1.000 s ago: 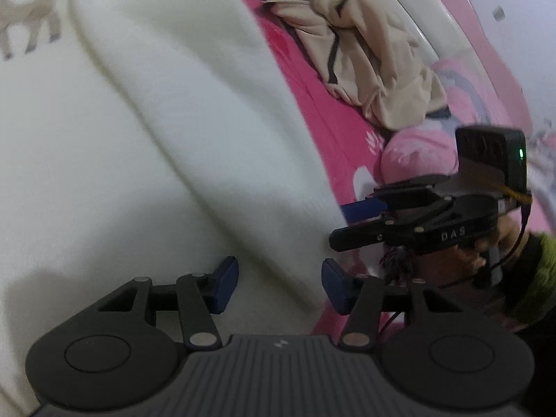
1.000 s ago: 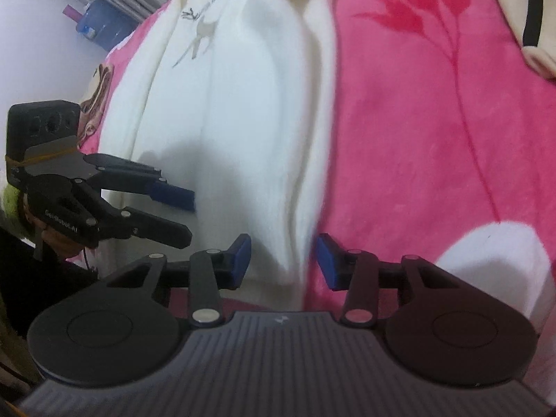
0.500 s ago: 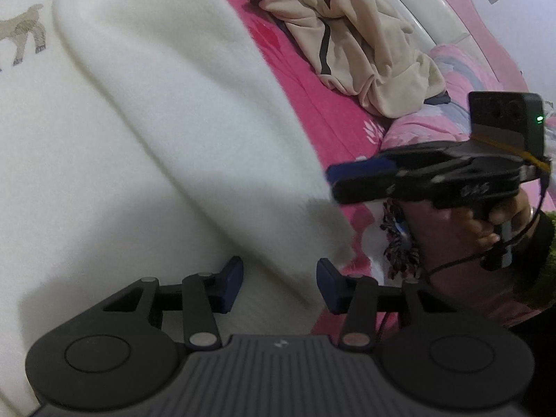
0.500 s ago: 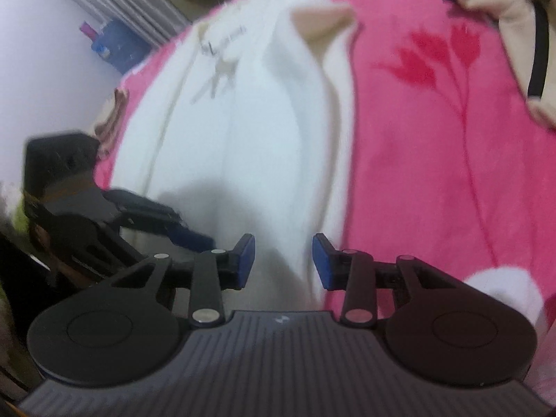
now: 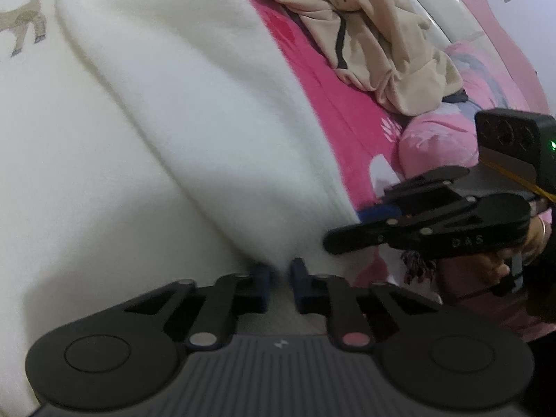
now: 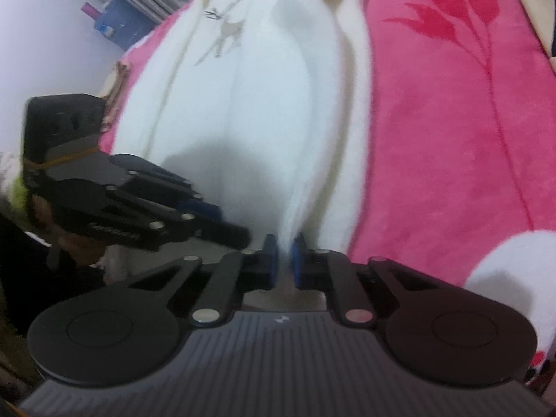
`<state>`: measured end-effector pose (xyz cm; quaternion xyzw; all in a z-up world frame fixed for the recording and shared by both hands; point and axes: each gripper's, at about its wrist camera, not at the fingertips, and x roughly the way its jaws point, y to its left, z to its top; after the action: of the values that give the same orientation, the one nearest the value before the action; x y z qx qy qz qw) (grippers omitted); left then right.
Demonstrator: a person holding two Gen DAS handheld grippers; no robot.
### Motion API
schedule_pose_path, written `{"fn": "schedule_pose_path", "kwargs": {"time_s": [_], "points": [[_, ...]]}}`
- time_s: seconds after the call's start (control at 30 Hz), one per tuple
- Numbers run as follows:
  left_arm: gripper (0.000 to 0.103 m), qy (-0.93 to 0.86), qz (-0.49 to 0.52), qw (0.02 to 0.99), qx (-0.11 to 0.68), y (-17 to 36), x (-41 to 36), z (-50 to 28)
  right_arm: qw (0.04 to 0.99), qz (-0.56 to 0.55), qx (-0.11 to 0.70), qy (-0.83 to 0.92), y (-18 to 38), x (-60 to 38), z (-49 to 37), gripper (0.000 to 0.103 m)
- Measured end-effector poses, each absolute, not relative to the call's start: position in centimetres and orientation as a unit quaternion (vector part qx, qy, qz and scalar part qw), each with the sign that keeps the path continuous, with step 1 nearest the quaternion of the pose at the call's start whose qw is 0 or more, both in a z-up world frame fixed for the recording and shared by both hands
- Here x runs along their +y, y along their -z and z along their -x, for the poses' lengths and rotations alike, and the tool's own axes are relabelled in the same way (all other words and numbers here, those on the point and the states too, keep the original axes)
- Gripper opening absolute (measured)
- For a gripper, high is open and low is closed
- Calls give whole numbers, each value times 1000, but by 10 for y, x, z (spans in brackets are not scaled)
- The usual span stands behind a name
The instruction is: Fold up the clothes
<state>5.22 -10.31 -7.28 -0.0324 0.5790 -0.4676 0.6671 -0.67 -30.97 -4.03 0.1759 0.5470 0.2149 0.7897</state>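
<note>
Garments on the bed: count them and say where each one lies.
2. The white fleece garment lies spread across the pink blanket, its near hem pinched by both the left tongs and right tongs. The beige garment lies crumpled farther back. More may lie out of view.

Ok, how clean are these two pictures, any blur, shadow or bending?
Left wrist view: mostly sharp, fisheye bows the bed's edge, dark corners, soft shadow on the white sweater near the left gripper. Right wrist view: smeared by motion blur, worst where the right gripper pinches the cloth; grey shadow there too.
</note>
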Motion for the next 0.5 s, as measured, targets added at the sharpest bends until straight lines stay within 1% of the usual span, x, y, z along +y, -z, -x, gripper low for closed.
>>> {"fn": "schedule_pose_path", "kwargs": {"time_s": [0.13, 0.5], "points": [[5, 474, 43, 663, 577, 69, -97, -50, 787, -169, 542, -242, 26, -306, 9, 6], [4, 479, 25, 649, 590, 69, -98, -41, 772, -159, 568, -239, 34, -307, 13, 6]]}}
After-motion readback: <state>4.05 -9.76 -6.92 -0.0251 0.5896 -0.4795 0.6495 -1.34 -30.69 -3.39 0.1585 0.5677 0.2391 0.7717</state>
